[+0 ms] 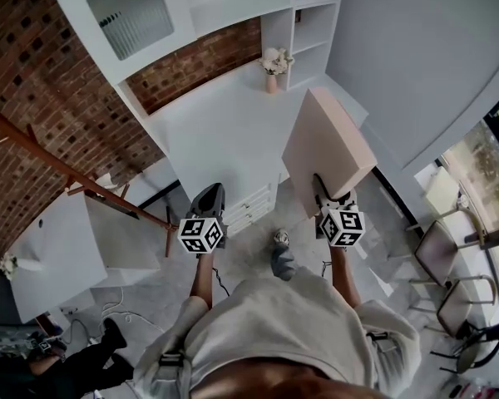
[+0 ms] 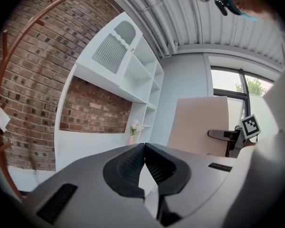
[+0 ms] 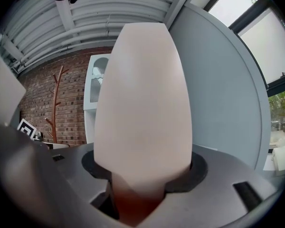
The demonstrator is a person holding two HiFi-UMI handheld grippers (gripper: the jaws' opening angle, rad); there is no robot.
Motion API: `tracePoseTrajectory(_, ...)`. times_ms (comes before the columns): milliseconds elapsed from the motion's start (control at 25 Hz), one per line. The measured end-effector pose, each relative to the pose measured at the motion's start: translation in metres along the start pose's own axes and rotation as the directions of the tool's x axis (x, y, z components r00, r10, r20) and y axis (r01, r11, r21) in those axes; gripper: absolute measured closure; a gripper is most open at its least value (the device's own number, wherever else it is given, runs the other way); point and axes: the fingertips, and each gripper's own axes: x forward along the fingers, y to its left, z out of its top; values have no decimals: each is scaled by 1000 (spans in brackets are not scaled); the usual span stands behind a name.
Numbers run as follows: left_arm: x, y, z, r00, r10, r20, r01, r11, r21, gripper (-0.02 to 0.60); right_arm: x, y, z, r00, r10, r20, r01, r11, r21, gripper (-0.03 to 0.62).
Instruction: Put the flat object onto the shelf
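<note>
A flat pale-pink box (image 1: 328, 144) stands on edge in my right gripper (image 1: 331, 199), which is shut on its lower edge. In the right gripper view the pink box (image 3: 142, 108) fills the middle, wedged between the jaws. My left gripper (image 1: 208, 202) is shut and holds nothing; its jaw tips meet in the left gripper view (image 2: 144, 148), where the pink box (image 2: 199, 125) shows to the right. Ahead stands the white shelf unit (image 1: 224, 65) with a wide white counter (image 1: 224, 131) and open compartments (image 1: 312, 32).
A small pink vase with flowers (image 1: 272, 63) stands at the counter's back right. Drawers (image 1: 249, 206) sit under the counter. A brown coat rack (image 1: 75, 177) and a white table (image 1: 54, 252) are at left, chairs (image 1: 457, 264) at right. Another person (image 1: 66, 364) is at lower left.
</note>
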Motion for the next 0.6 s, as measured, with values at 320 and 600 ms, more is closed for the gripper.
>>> tracePoseTrajectory(320,74,18,22,1000,22,-6,-22,1000,-4,566,74,-30,14,1000,28,-8,-28,1000,13,306)
tracePoseTrajectory(600,145,32,42,999,43,3,-43,999,-2,566,145,-60,34,998,61,1,-61,998,11,306)
